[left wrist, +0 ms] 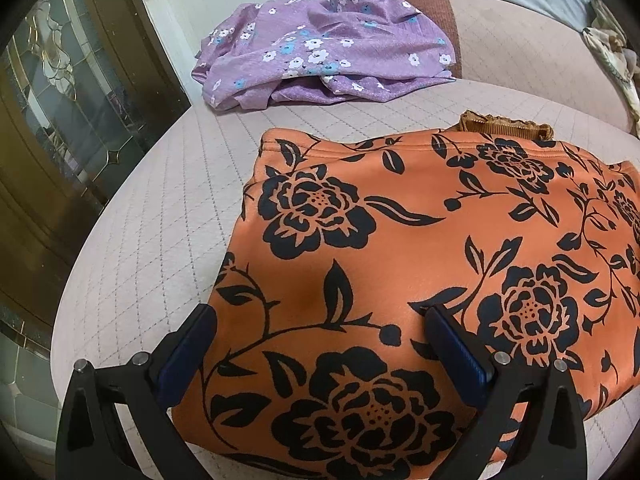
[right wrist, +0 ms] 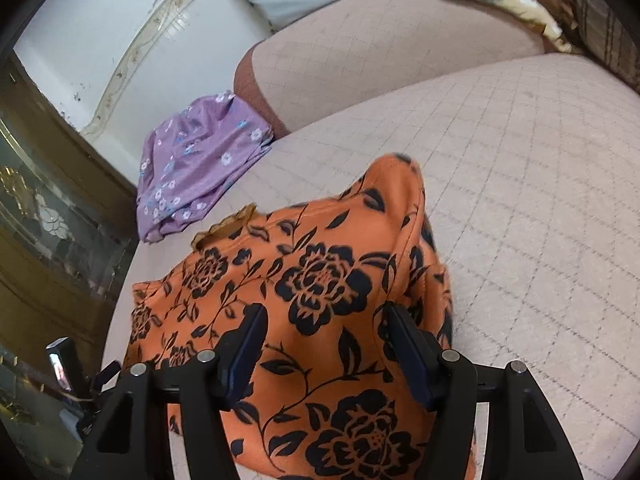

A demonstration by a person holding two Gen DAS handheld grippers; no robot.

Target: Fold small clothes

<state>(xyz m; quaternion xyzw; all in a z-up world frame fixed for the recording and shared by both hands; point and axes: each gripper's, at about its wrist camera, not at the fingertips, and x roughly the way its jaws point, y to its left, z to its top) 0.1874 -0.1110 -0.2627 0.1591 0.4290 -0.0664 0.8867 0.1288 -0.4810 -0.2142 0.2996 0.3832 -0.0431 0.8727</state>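
Between both grippers lies the orange cloth (left wrist: 400,240), spread on the quilted cushion (left wrist: 160,220) and already doubled over, its long axis running side to side across the two views. Left gripper (left wrist: 320,344) hangs just over the near left part, jaws wide apart, nothing pinched. Right gripper (right wrist: 324,340) sits over the right end, jaws likewise apart and empty, beside a raised fold (right wrist: 404,184) that stands up off the cushion; this hand looks nearer the next grab. Purple cloth (left wrist: 320,48) lies well apart toward the back and blocks nothing. A ribbed trim (left wrist: 504,126) peeks out at the far edge.
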